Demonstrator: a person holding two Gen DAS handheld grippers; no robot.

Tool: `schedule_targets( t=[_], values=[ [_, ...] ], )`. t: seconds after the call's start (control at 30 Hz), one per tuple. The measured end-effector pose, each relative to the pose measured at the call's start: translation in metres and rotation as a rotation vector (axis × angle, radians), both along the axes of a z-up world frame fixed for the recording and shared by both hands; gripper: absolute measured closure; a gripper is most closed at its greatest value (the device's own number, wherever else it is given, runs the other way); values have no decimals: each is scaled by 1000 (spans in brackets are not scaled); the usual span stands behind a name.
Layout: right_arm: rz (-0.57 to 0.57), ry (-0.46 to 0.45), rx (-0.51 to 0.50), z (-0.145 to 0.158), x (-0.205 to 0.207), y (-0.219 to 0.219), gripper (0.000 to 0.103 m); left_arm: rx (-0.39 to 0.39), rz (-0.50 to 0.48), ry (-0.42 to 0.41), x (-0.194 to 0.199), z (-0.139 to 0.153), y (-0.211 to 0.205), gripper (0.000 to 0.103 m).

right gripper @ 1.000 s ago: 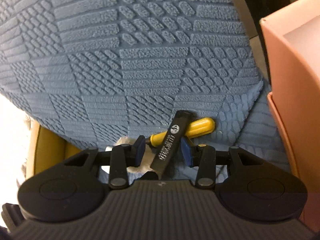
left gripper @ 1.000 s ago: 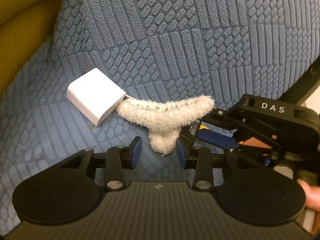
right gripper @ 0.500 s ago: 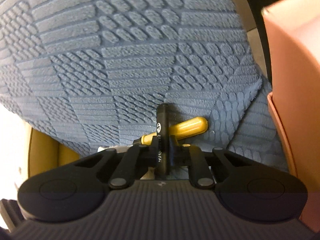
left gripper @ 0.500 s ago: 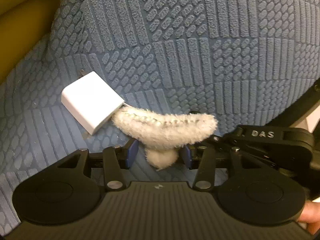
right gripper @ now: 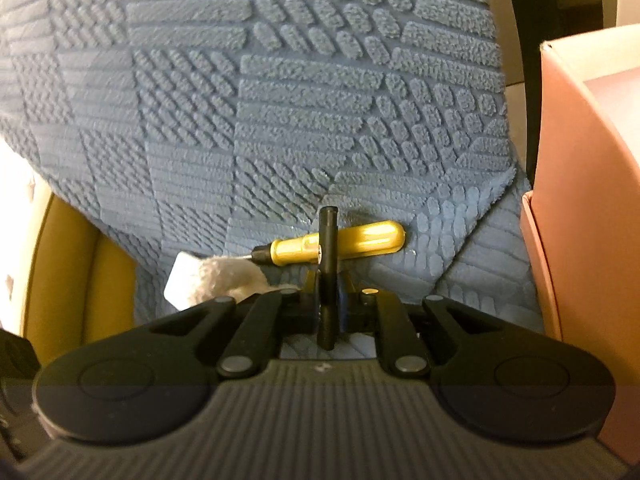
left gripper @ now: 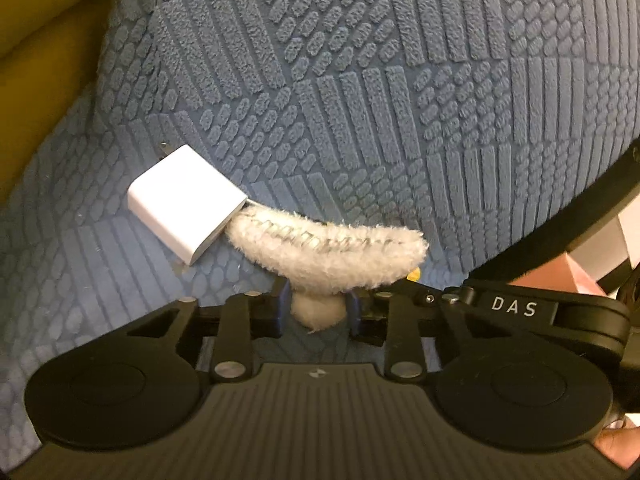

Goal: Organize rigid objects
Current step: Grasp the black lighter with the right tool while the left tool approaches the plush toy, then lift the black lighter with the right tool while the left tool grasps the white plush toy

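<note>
Leftmost, a smooth white charger block (left gripper: 186,209) with rounded corners lies on the blue cushion (left gripper: 360,80), whose plush surface is embossed in ribbed and pebbled squares. Its near end touches the fuzzy white hair claw (left gripper: 332,250), a curved, fleecy piece with a row of pale teeth along its top. My left gripper (left gripper: 316,312) pinches the claw's woolly stem between its blue pads. Further right, my right gripper (right gripper: 328,300) is clamped on a slim black bar (right gripper: 328,268), matte and straight, standing up on edge between the fingers. Behind it a glossy yellow screwdriver handle (right gripper: 352,242) lies crosswise on the cushion. At the far right stands a pink cardboard box (right gripper: 592,220), flat-sided and matte.
</note>
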State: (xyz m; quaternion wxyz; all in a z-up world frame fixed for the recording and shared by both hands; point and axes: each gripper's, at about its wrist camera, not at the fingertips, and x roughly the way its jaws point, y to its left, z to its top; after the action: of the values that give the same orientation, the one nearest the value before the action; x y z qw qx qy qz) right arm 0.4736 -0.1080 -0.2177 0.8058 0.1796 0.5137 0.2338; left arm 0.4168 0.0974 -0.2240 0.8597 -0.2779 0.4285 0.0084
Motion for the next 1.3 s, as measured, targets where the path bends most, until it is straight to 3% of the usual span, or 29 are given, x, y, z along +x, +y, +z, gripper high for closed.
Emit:
schedule_targets(
  t=[0.17, 0.37, 0.57, 0.83, 1.03, 1.2, 1.3],
  values=[
    [33, -29, -45, -1, -15, 12, 91, 16, -16, 25, -4, 5, 1, 86],
    [59, -72, -73, 3, -39, 15, 91, 32, -24, 28, -21, 14, 4, 95],
    [71, -84, -91, 12, -58, 13, 91, 31, -21, 17, -67, 28, 7, 96],
    [84, -55, -120, 13, -76, 8, 91, 47, -41, 29, -96, 33, -1, 100],
    [111, -108, -169, 22, -103, 5, 91, 70, -48, 2, -111, 36, -1, 100],
    [120, -138, -218, 22, -116, 4, 91, 75, -56, -6, -103, 32, -2, 96],
    [137, -162, -251, 22, -119, 5, 91, 93, -60, 10, -97, 30, -5, 63]
  ],
)
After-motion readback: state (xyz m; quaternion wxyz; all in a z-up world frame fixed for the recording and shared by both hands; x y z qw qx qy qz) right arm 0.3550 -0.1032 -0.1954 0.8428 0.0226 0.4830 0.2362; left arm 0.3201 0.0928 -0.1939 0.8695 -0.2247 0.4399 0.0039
